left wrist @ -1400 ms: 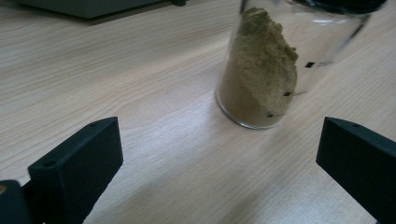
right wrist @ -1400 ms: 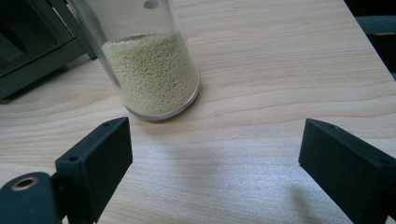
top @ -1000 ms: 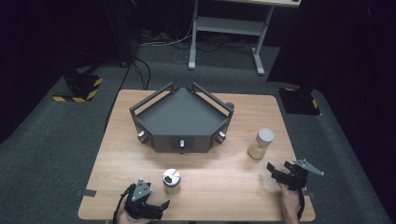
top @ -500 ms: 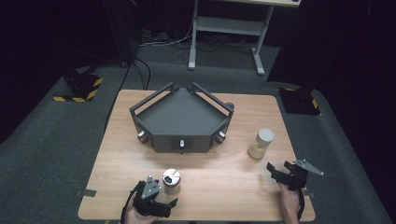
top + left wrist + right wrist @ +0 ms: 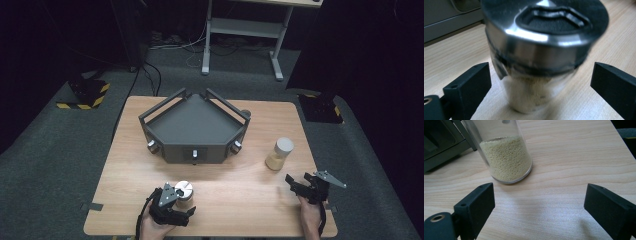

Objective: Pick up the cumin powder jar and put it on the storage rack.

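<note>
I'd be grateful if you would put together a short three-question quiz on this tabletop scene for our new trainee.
1. True or false: the left gripper is clamped on the metal-lidded jar.
2. Which jar stands nearer the right gripper: A, the metal-lidded jar, or B, the jar of yellow grains?
3. What dark thing sits at the middle of the table, behind both jars?

Key
1. False: the jar stands between the open jaws, and gaps show on both sides.
2. B.
3. The grey angular tray with knobs on its front.
</note>
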`<state>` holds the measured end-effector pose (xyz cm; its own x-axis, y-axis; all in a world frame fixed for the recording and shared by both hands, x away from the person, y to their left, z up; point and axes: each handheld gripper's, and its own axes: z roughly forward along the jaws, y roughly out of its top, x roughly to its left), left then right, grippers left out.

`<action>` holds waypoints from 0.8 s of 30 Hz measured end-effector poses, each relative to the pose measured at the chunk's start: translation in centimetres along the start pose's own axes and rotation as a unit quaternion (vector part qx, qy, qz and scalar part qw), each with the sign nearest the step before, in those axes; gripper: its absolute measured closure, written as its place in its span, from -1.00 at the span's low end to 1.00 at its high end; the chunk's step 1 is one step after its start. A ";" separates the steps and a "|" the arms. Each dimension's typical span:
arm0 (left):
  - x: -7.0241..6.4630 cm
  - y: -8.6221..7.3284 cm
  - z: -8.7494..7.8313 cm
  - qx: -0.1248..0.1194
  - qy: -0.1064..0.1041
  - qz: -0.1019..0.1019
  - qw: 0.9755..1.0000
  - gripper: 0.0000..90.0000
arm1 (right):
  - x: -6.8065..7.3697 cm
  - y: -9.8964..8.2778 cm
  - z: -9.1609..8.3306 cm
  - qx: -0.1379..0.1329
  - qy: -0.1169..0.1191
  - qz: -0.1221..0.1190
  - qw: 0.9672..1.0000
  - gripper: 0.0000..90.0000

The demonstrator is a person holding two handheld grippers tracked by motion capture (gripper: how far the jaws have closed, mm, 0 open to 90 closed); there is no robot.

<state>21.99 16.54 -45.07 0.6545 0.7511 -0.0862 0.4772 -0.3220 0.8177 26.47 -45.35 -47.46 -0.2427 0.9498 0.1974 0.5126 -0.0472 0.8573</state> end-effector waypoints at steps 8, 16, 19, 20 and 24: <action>0.0 0.6 0.8 0.001 0.003 0.000 1.000 -0.89 | 0.0 0.0 0.0 0.000 0.000 0.000 1.000 -0.80; -0.2 1.0 1.4 -0.001 0.004 0.007 1.000 -0.84 | -0.2 0.0 0.0 0.000 0.002 0.006 1.000 -0.80; -0.3 1.1 1.6 0.000 0.006 0.008 1.000 -0.82 | -0.5 -0.1 -0.1 -0.003 0.005 0.017 1.000 -0.80; -0.3 1.2 1.6 0.000 0.007 0.008 1.000 -0.82 | -0.5 -0.1 -0.1 -0.003 0.005 0.017 1.000 -0.80; -0.3 1.3 1.9 0.003 0.009 0.006 1.000 -0.79 | -0.5 -0.1 -0.1 -0.003 0.005 0.016 1.000 -0.80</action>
<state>23.54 14.73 -45.05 0.6498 0.7571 -0.0673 0.4732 -0.3336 0.8154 26.46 -45.82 -47.63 -0.2340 0.9446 0.2303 0.5148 -0.0806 0.8535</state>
